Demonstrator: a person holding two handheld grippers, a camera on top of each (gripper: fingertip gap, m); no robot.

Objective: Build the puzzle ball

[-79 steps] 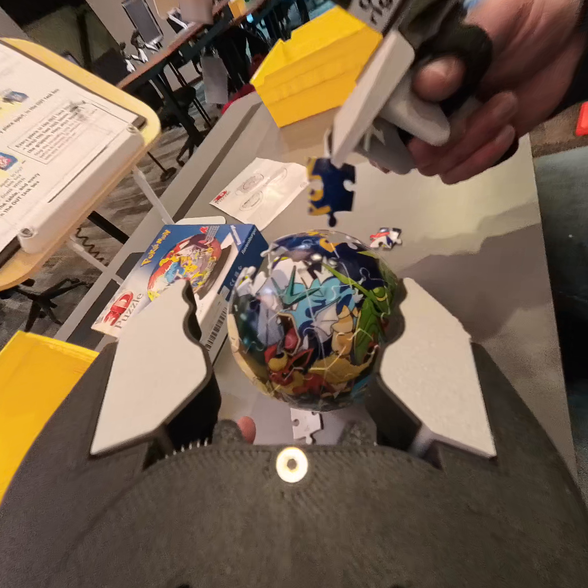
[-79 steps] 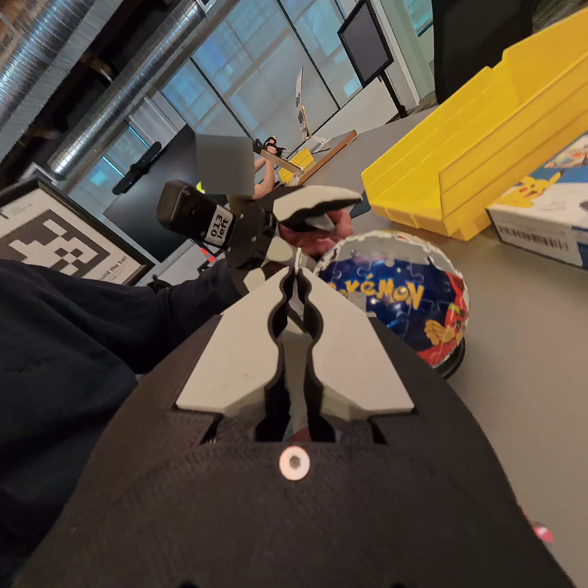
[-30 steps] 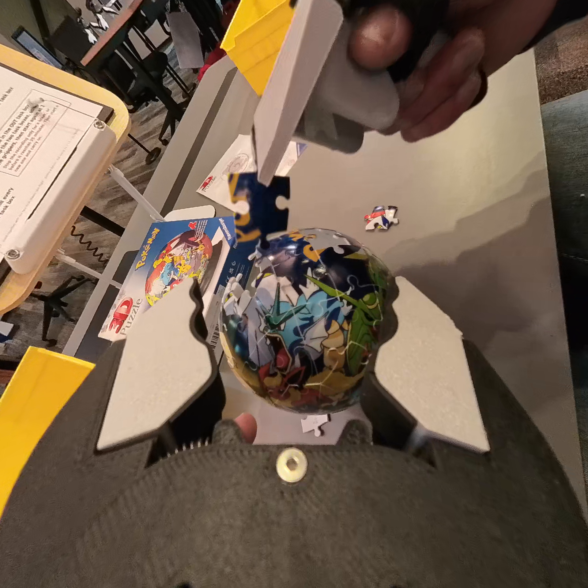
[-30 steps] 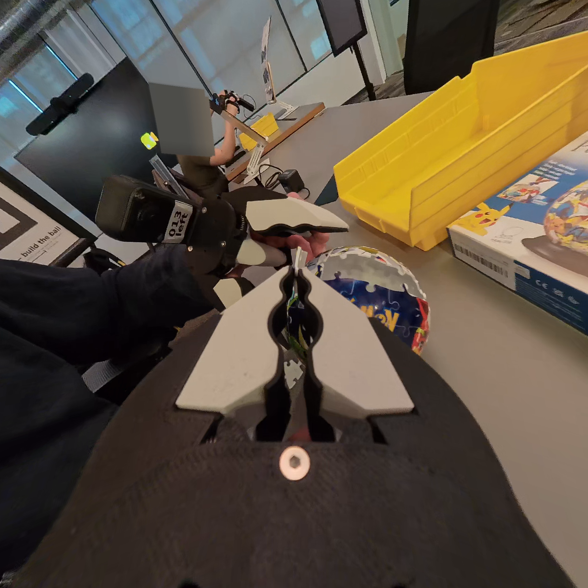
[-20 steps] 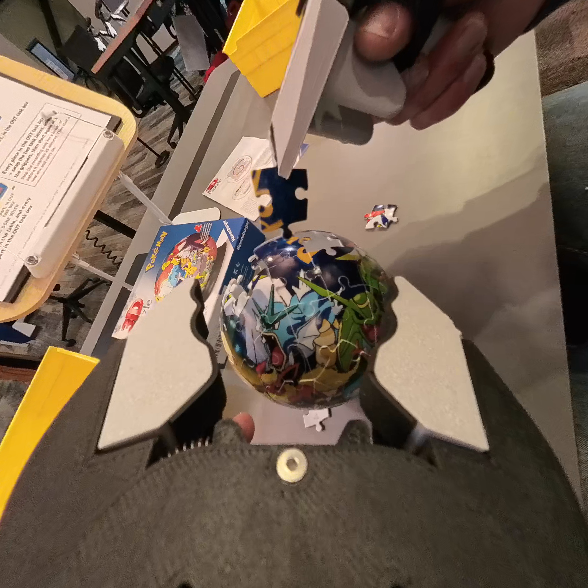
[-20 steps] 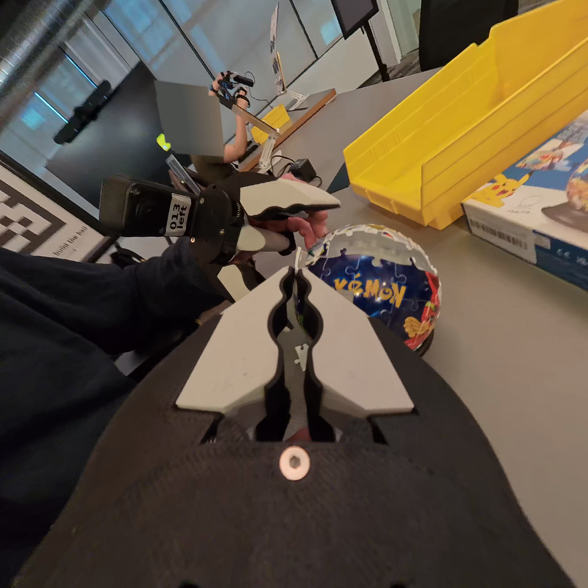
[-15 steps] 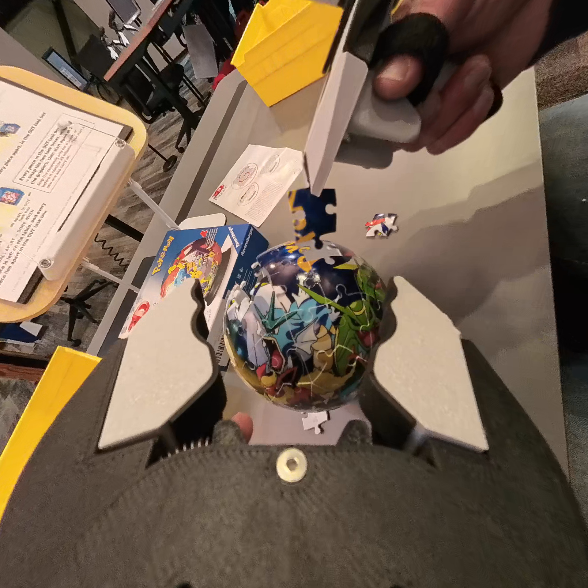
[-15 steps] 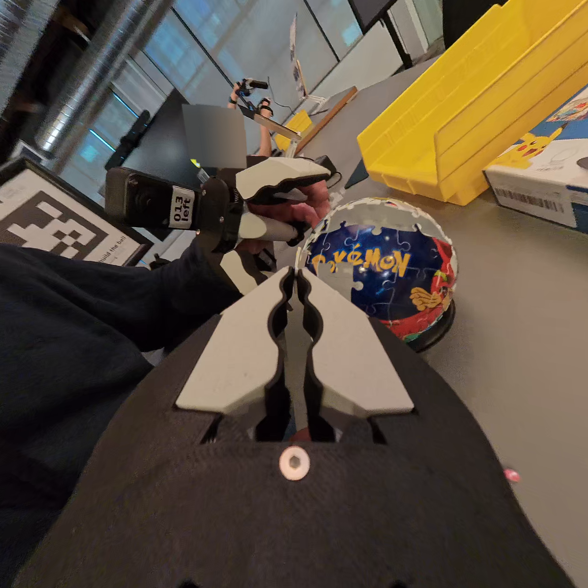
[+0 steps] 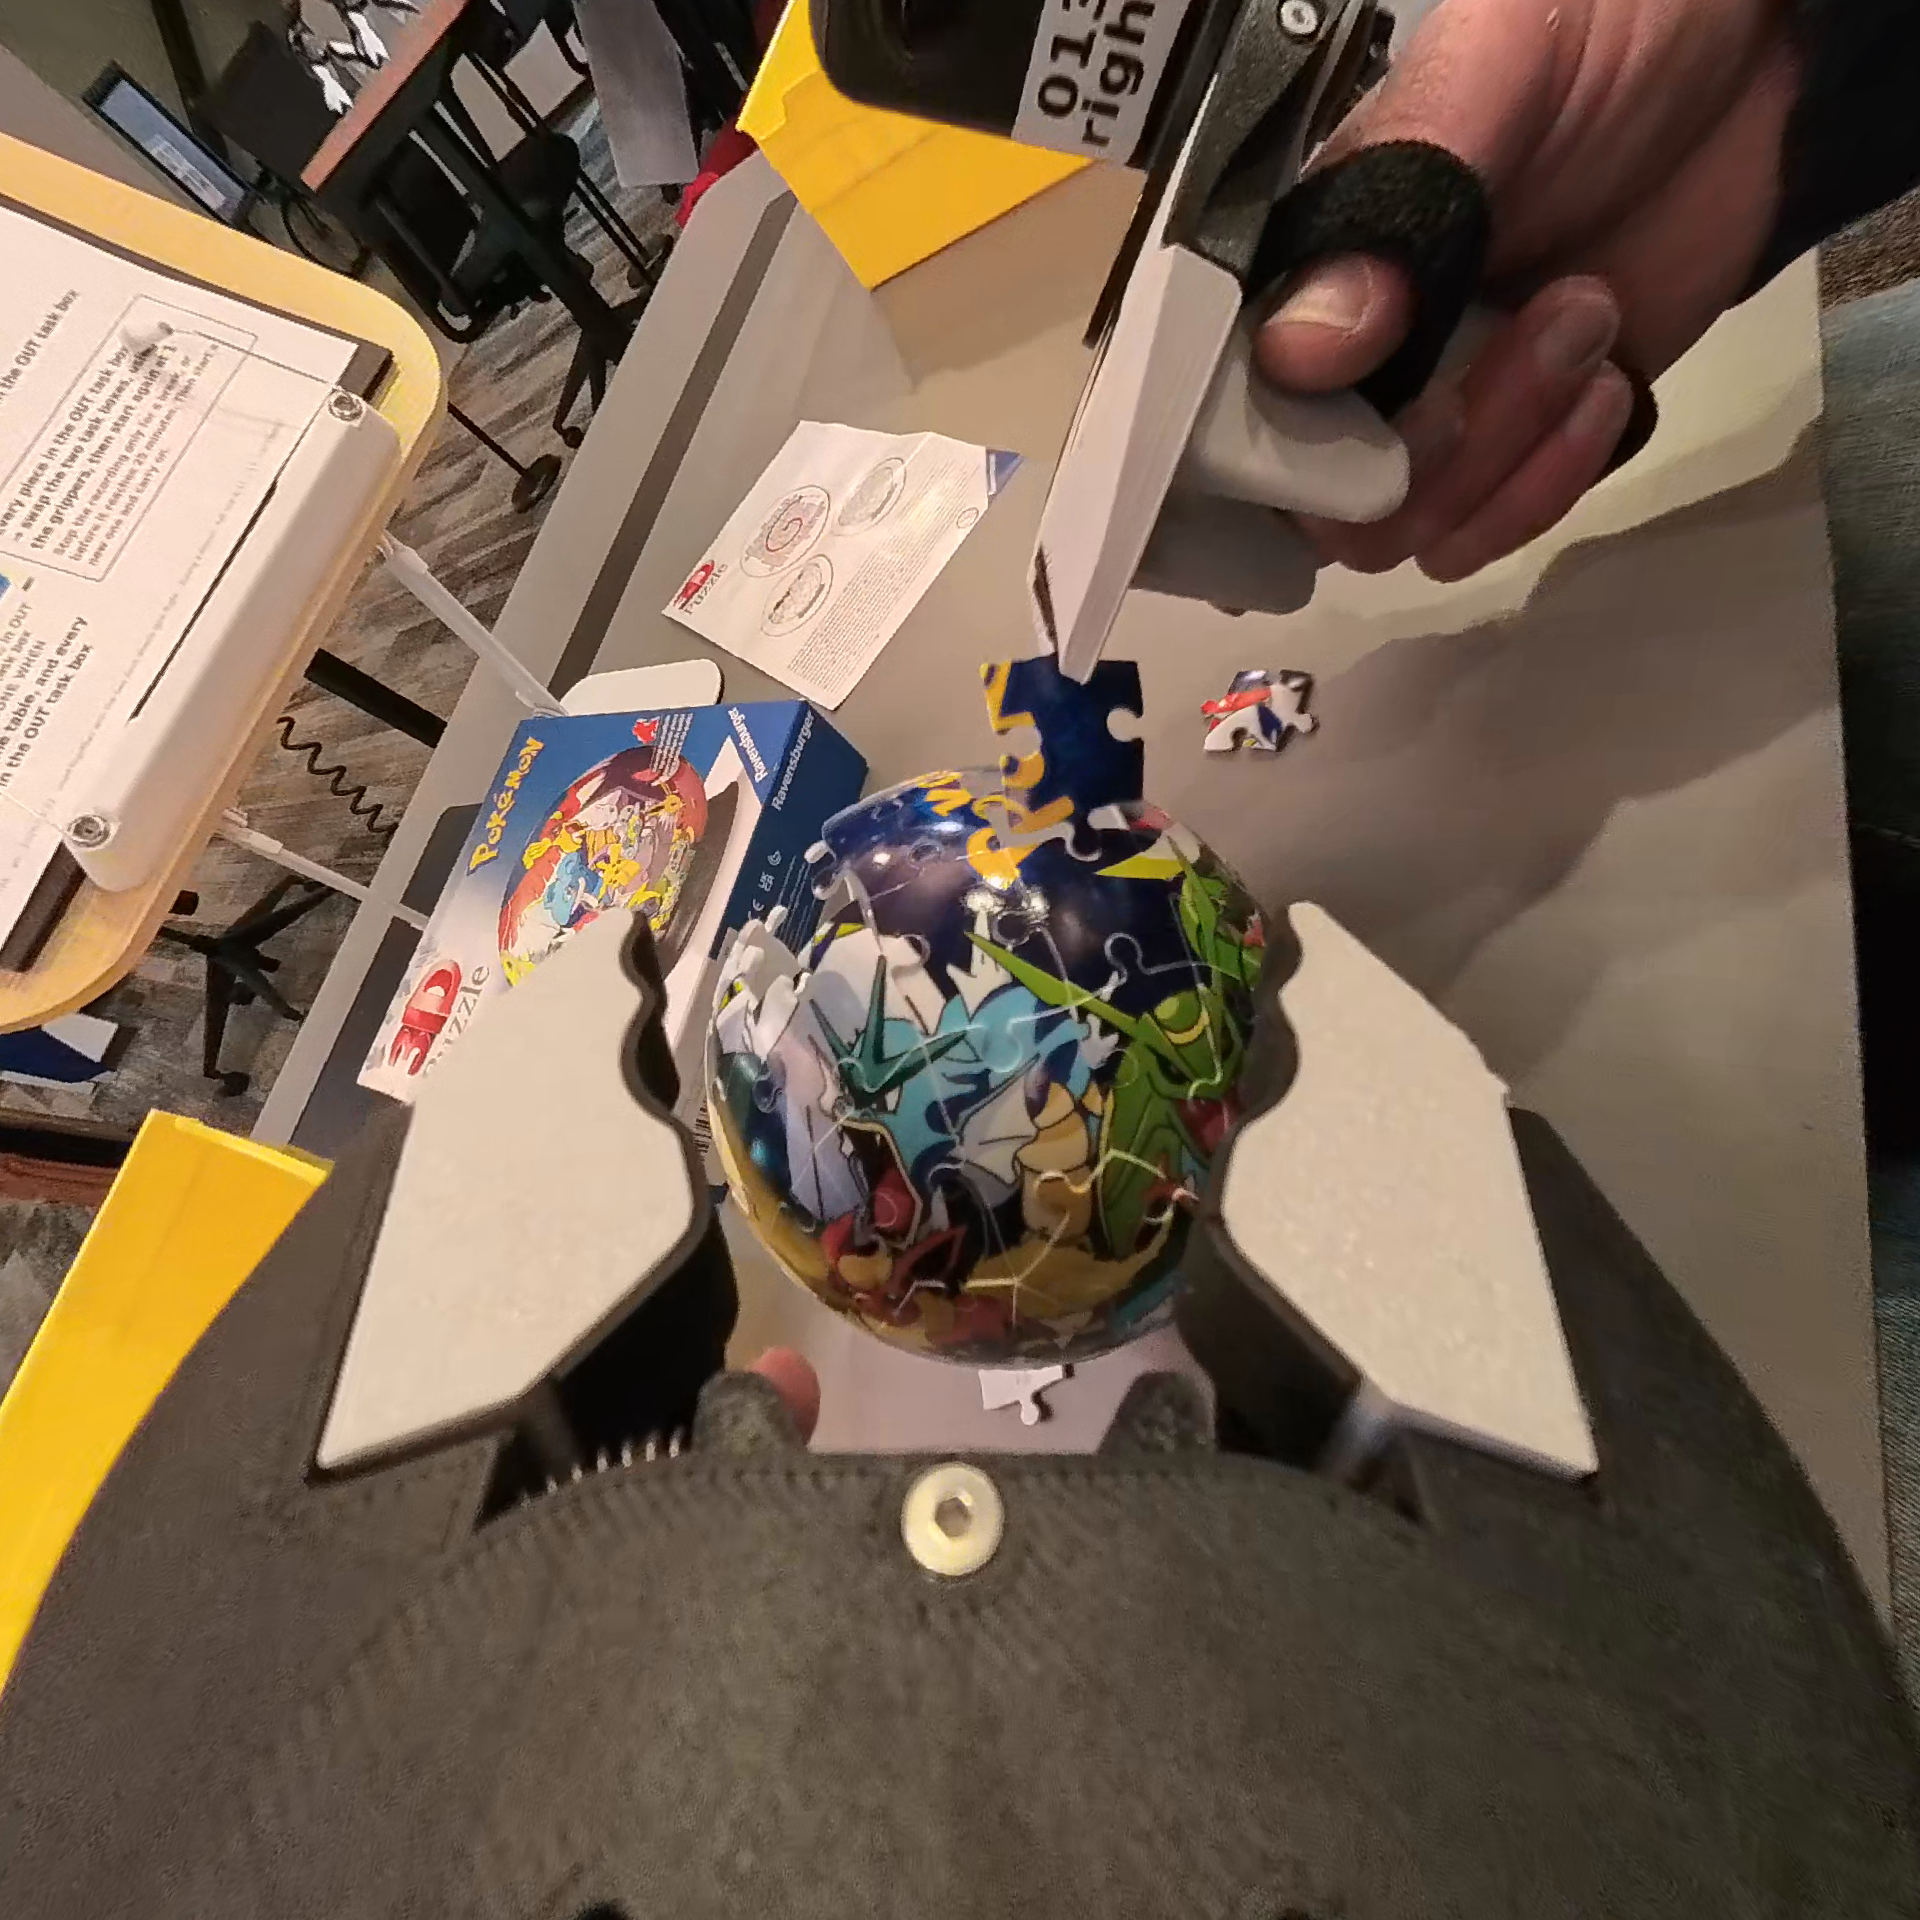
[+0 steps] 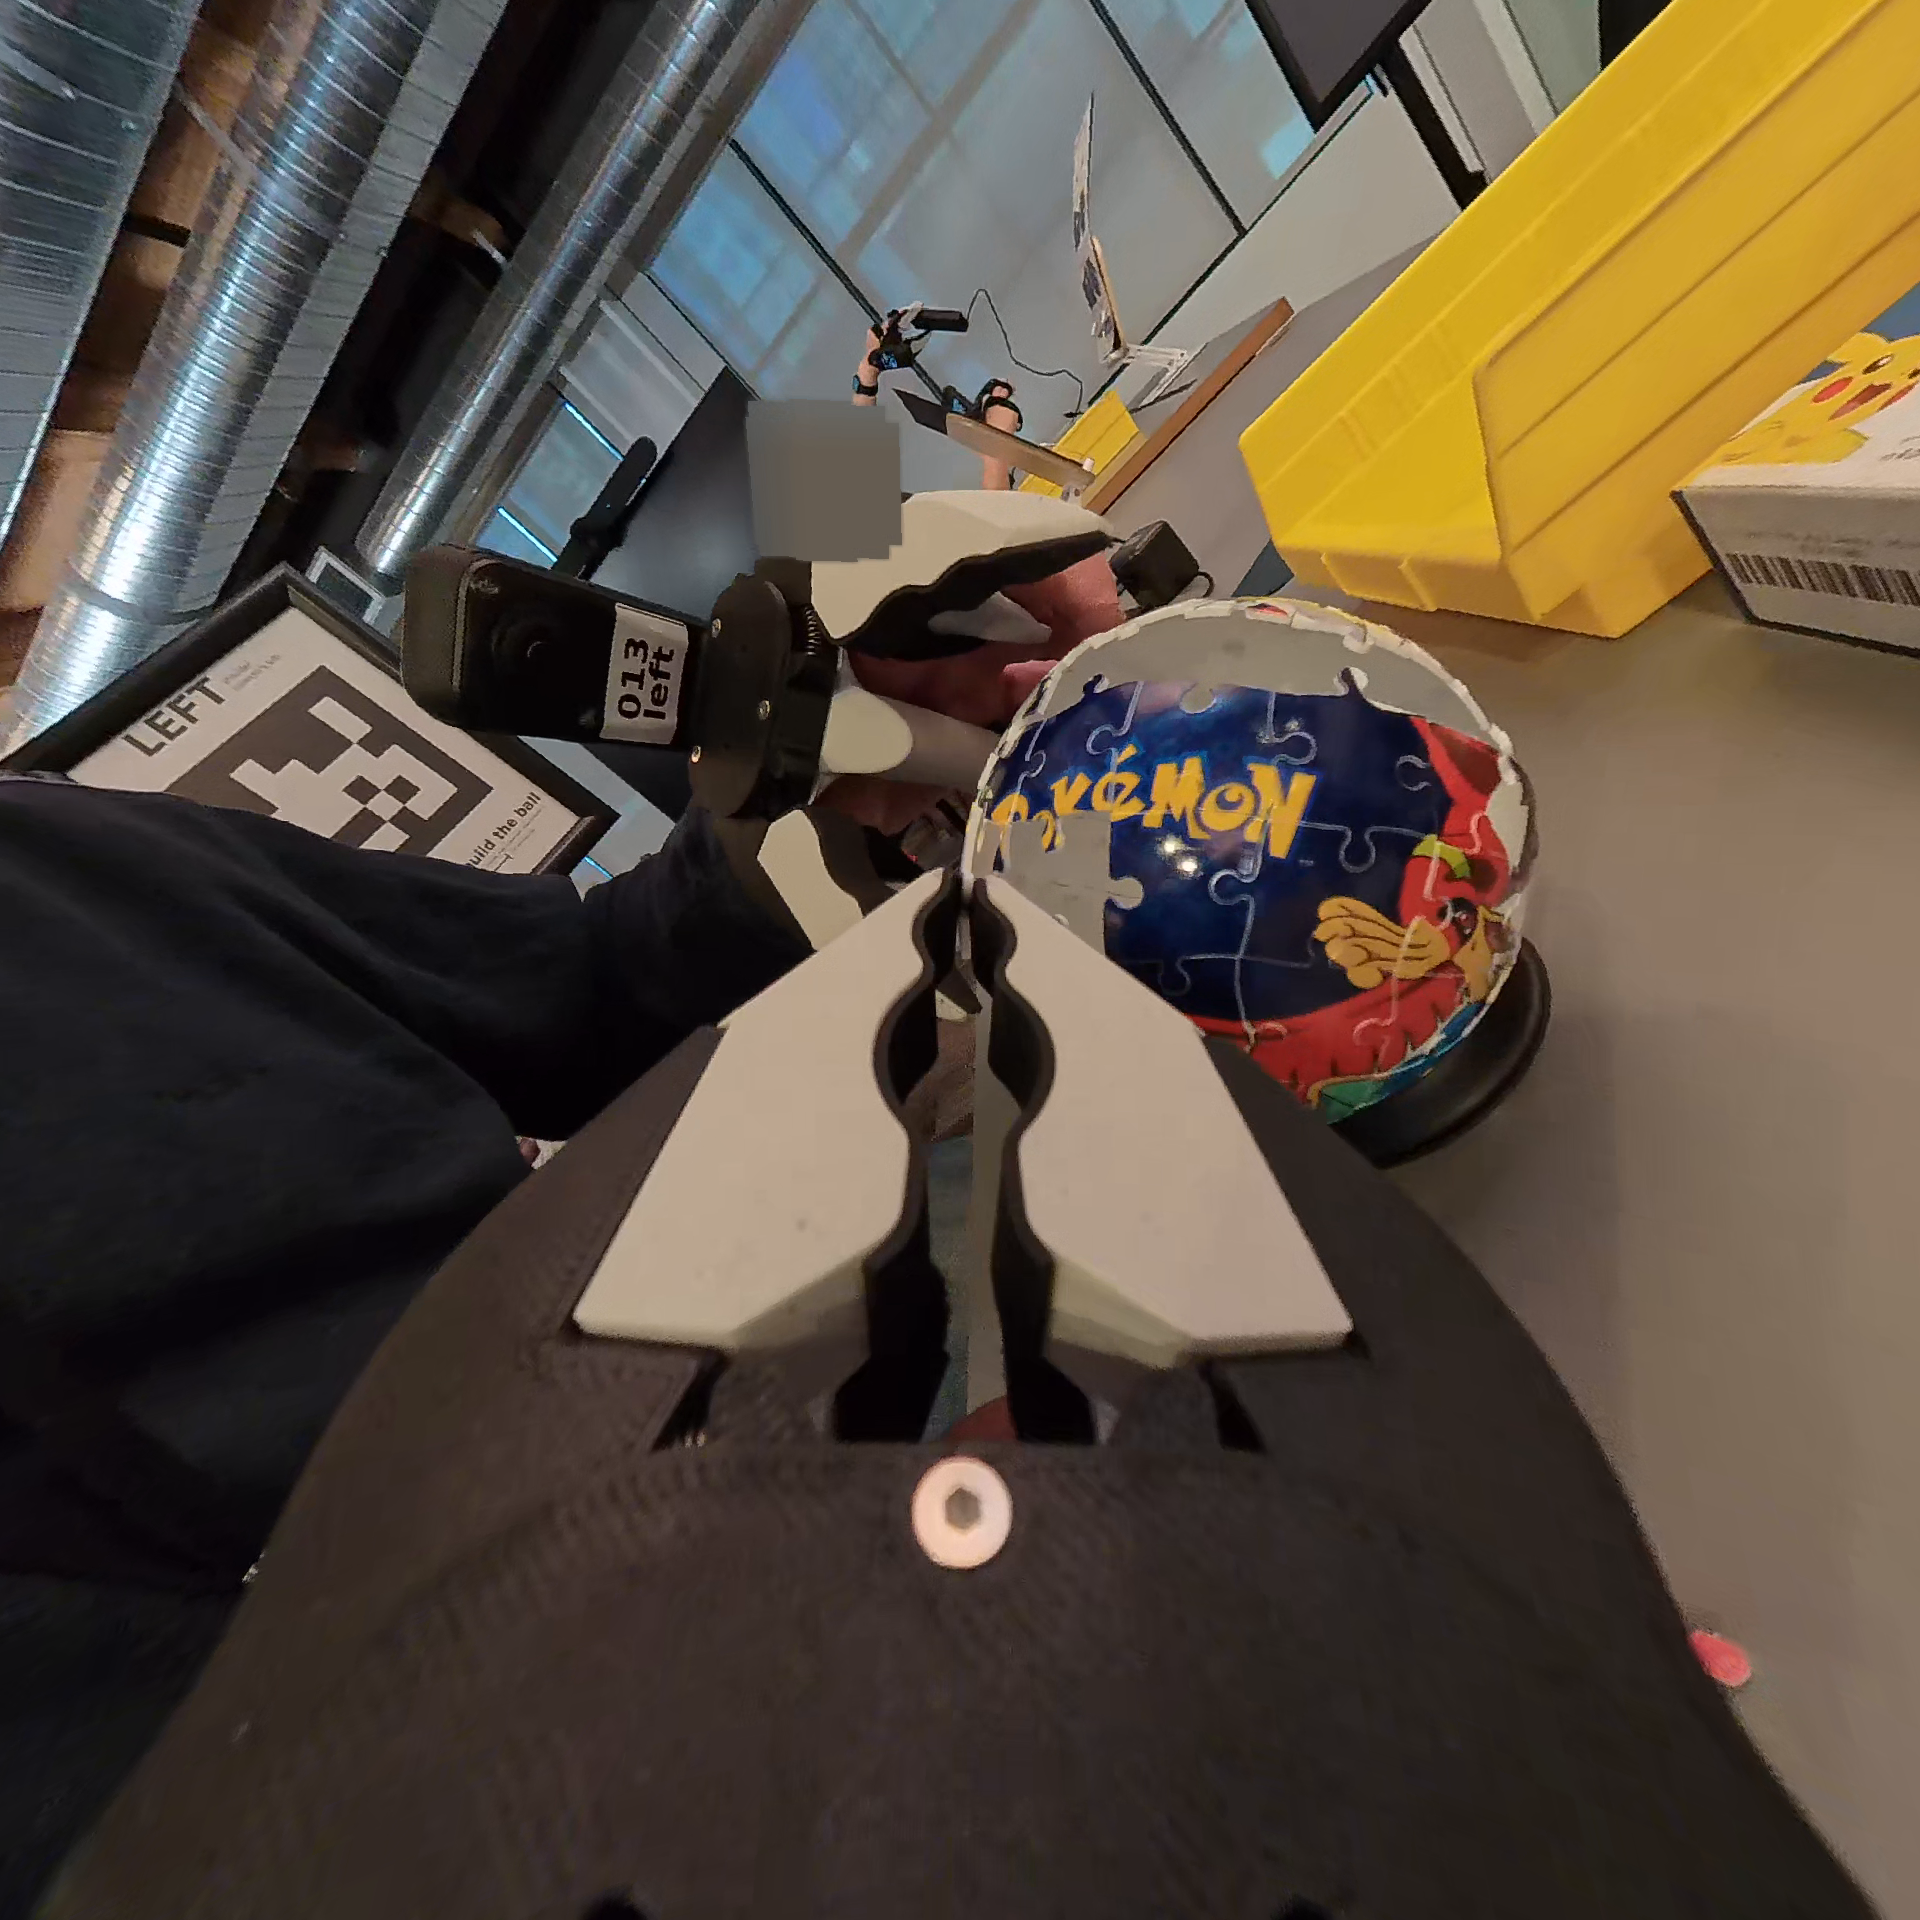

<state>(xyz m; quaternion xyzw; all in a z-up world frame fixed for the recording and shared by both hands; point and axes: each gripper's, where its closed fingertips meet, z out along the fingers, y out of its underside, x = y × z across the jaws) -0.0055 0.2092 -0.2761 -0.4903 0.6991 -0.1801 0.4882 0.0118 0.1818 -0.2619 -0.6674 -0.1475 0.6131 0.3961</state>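
On the bench, ball [image 9: 987,1091] sits on its stand between the spread left claw [image 9: 961,1081], while the right claw [image 9: 1060,634], pinching the blue piece [image 9: 1075,743], hangs right above the ball's gap [image 10: 1060,868], piece's lower edge touching it.

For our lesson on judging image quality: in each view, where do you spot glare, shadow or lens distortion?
Left wrist view: small highlights glint on the puzzle ball, and soft shadows fall across the grey table. Right wrist view: straight ceiling ducts bow from wide-angle distortion, bright windows wash out, and glare spots dot the ball's blue area.
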